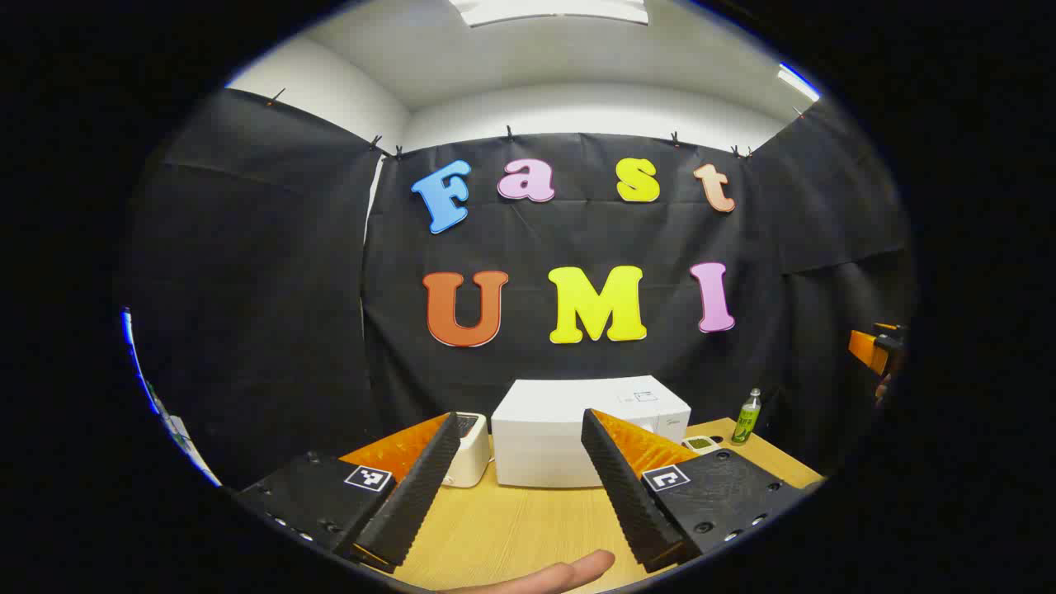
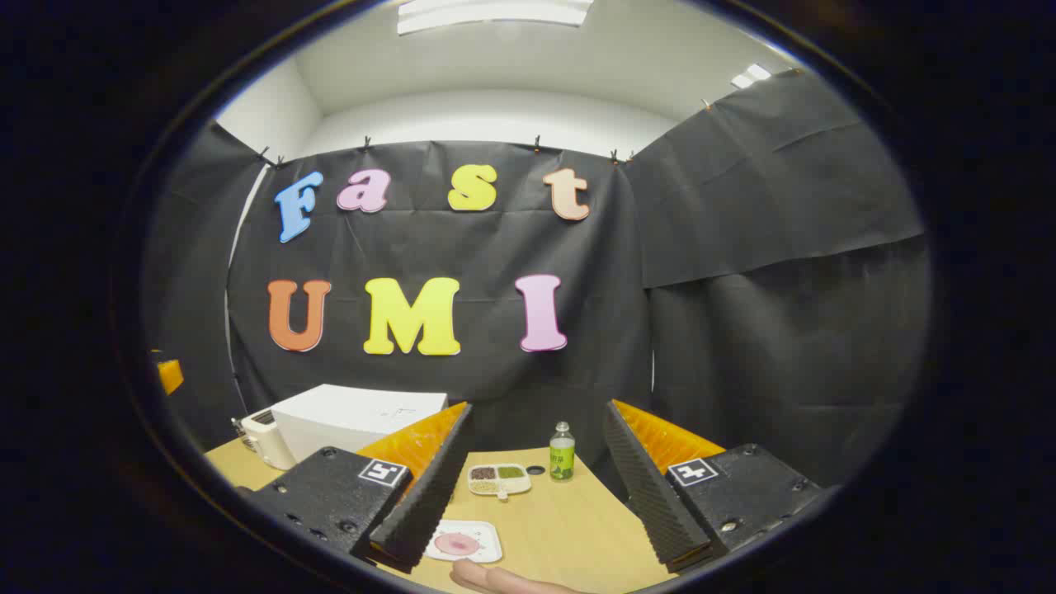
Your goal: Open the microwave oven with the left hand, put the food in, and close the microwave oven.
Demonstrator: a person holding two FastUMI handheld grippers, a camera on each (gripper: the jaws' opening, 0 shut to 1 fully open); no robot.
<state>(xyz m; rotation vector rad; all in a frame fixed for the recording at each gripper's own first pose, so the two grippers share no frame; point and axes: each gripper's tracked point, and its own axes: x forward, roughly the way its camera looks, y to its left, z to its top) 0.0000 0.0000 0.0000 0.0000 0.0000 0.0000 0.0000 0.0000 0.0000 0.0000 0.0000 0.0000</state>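
Nothing of the task is done yet: the microwave oven (image 1: pixel 590 429) sits closed at the back of the table (image 1: pixel 511 528), so opening, loading and closing all remain. Your left hand-held gripper (image 1: pixel 520 487) is open and empty, and the oven lies straight ahead of it, well apart. Your right hand-held gripper (image 2: pixel 536 495) is also open and empty. The food (image 2: pixel 456 544), on a small white plate, lies just beside its left finger, untouched.

In the left gripper view a finger hides the white microwave oven (image 1: pixel 569 429) front's right part; the tray (image 1: pixel 701 444) is mostly covered; in the right gripper view a finger overlaps the plate (image 2: pixel 464 542).
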